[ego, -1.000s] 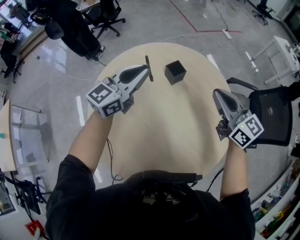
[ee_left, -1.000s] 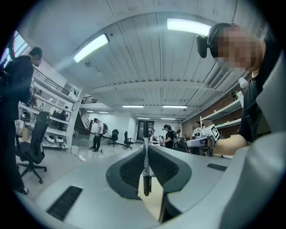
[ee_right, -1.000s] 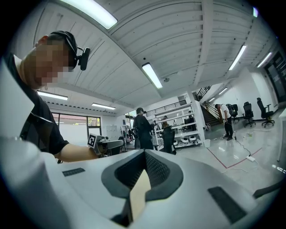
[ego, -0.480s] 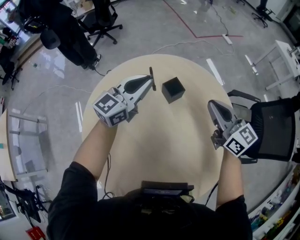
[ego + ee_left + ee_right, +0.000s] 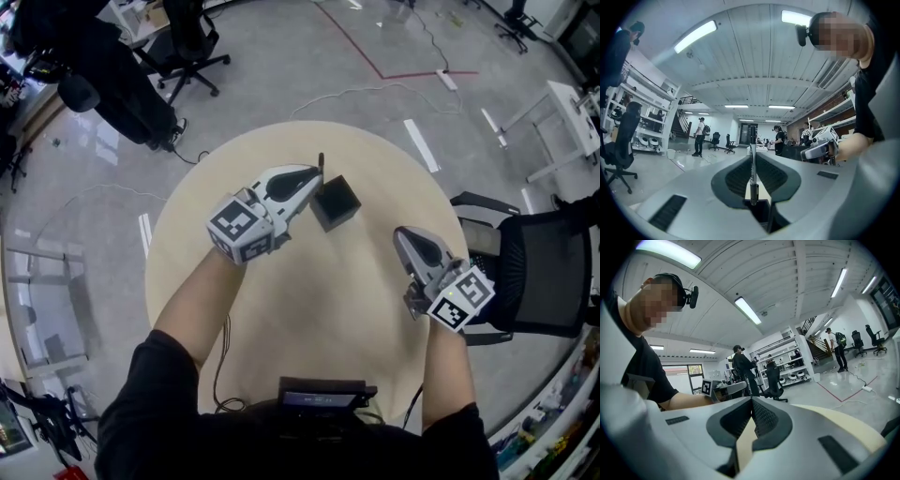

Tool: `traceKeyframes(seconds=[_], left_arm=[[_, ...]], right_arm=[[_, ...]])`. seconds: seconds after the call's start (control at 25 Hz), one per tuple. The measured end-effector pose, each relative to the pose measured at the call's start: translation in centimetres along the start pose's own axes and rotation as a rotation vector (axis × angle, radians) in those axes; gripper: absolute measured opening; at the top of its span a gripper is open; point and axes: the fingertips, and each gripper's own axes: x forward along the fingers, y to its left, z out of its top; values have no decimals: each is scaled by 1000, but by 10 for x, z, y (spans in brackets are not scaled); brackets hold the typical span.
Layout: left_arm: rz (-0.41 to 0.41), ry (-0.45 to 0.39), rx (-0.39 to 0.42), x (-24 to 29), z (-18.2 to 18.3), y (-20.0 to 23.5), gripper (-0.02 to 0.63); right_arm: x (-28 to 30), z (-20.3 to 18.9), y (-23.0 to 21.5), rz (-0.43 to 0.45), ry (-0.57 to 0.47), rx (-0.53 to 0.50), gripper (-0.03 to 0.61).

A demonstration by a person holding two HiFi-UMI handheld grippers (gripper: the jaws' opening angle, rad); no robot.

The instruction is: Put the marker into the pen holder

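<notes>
Fingers [image 5: 736, 177] on marker [image 5: 752, 164], pen holder's [image 5: 339, 202] opening indistinct

Round pale wooden table [image 5: 309, 309] lies under both grippers. Black cube-shaped pen holder [image 5: 337, 204] sits on its far half, near centre. White-and-grey left gripper [image 5: 313, 176] is just left of the holder. Slim dark marker [image 5: 321, 162] stands upright between its jaws, by the holder's far-left corner. White-and-grey right gripper [image 5: 402, 234] is over the table's right part, well apart from the holder. Black office chair [image 5: 548, 267] stands right of the table. Dark flat device [image 5: 323, 396] lies at the near edge.
</notes>
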Motion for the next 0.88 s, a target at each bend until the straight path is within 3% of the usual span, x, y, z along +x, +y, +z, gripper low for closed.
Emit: traceKeyframes(seconds=[0.48, 0.88], left_arm=[[-29, 40, -18, 41, -73, 18, 40], [-71, 64, -8, 50, -103, 19, 43]], right_arm=[[0, -32, -27, -10, 14, 40, 3], [9, -46, -33, 1, 27, 66, 3]])
